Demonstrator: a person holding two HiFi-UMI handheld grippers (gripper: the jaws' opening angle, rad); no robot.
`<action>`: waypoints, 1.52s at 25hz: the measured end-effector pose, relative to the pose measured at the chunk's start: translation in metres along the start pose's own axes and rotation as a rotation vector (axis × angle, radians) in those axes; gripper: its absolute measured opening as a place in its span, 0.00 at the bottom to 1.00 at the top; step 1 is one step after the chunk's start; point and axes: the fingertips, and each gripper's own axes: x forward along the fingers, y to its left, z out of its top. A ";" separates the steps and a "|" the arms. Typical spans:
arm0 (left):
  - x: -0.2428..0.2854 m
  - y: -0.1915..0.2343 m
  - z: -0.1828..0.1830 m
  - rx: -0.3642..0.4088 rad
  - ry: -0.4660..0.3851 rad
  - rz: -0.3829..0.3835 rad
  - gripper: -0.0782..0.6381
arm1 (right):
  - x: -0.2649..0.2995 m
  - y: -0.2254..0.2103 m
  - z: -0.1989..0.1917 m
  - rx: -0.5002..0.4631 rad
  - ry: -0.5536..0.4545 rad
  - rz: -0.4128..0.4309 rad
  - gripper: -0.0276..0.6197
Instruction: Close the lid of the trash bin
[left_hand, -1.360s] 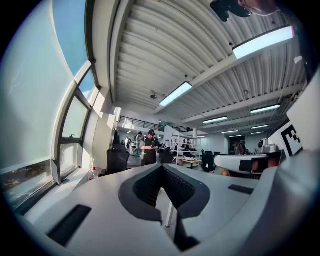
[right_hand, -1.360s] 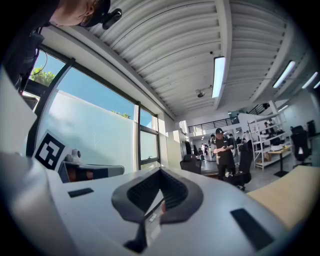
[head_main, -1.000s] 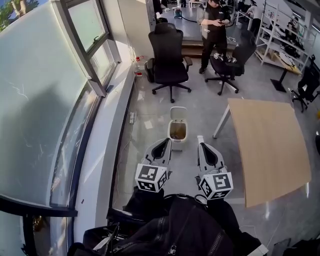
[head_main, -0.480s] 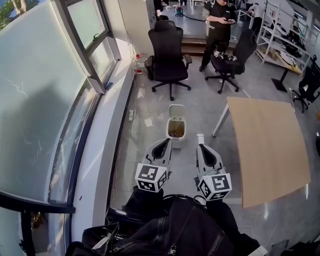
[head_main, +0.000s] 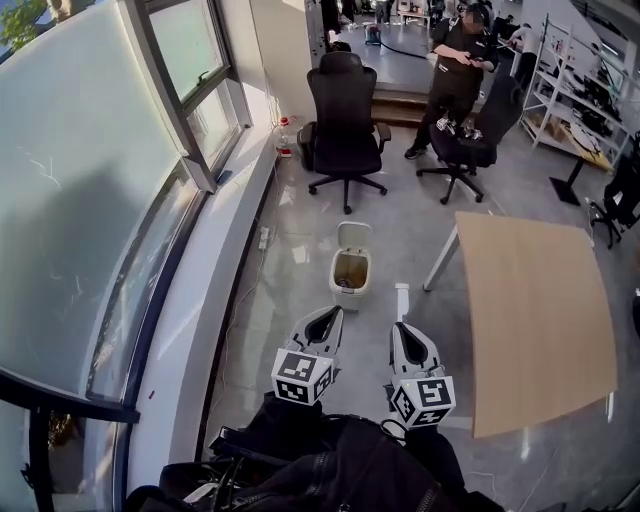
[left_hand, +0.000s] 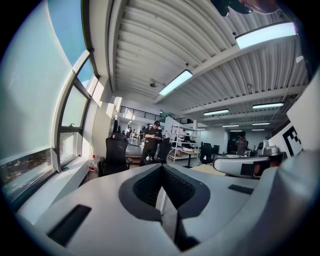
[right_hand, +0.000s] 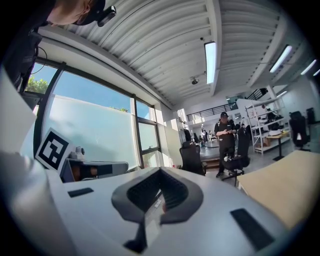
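Observation:
A small white trash bin stands on the grey floor ahead of me. Its lid is tipped up at the far side, so the brownish inside shows. Both grippers hang side by side short of the bin and touch nothing. My left gripper points at the bin's near wall, with its jaws together and empty. My right gripper sits a little to the bin's right, also shut and empty. The bin does not show in either gripper view. The left gripper view and the right gripper view look out level across the room.
A light wooden table stands right of the bin, its leg close by. Two black office chairs and a standing person are farther back. A window wall and sill run along the left. A power strip lies on the floor.
Both grippers have sunk lower and now sit clear of the bin in the head view. The person at the back has stepped right. The bin lid stays up.

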 end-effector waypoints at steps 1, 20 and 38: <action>0.001 -0.002 0.000 0.002 0.002 -0.001 0.11 | -0.001 -0.002 0.000 0.001 0.003 0.001 0.04; 0.063 0.067 -0.002 -0.030 0.016 0.011 0.11 | 0.095 -0.007 -0.018 -0.004 0.083 0.041 0.04; 0.195 0.230 -0.018 -0.138 0.105 -0.023 0.11 | 0.311 -0.016 -0.034 -0.027 0.210 0.052 0.04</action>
